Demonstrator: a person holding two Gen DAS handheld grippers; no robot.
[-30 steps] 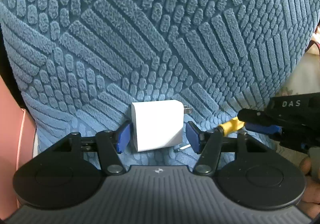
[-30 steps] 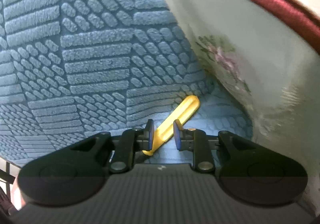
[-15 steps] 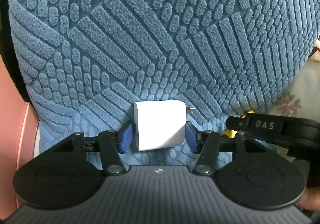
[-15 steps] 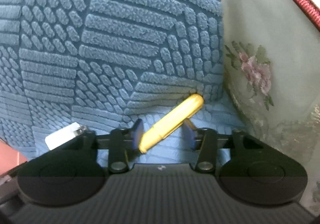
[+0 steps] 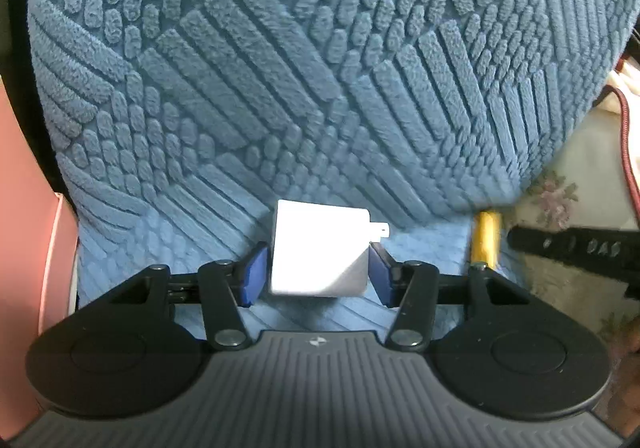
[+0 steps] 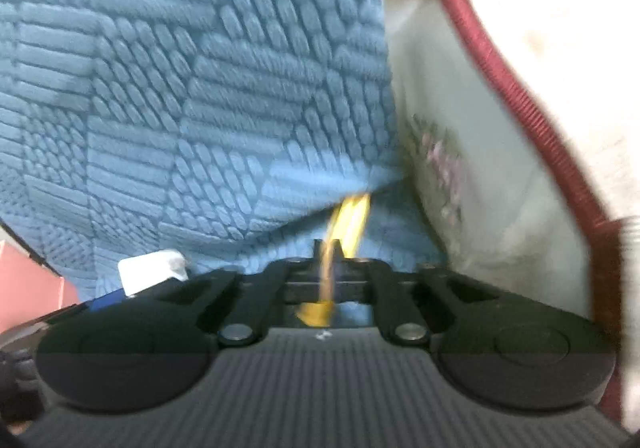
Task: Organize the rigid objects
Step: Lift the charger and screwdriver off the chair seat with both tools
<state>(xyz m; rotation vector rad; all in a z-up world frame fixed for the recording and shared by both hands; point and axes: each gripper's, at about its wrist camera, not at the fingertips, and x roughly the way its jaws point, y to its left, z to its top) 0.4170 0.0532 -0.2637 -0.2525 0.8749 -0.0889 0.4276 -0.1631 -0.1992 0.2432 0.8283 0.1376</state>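
A white plug-in charger [image 5: 320, 248] sits between the blue pads of my left gripper [image 5: 318, 274], which is shut on it and holds it tilted just above the blue textured cushion [image 5: 280, 67]. The charger's prongs point right. My right gripper [image 6: 332, 272] is shut on a yellow stick-shaped object [image 6: 348, 215], which points forward toward the seam between cushion and floral fabric. The view is blurred. The yellow object [image 5: 486, 236] and the black right gripper [image 5: 572, 248] also show at the right of the left wrist view. The charger [image 6: 148, 272] shows at the left of the right wrist view.
A pink surface [image 5: 24, 248] borders the left side. Pale floral fabric [image 6: 460, 167] with dark red piping [image 6: 500, 59] rises on the right. The blue cushion [image 6: 160, 87] fills the space ahead of both grippers.
My left gripper closed on the charger and lifted and tilted it. My right gripper closed on the yellow object, which turned from a diagonal to pointing straight forward.
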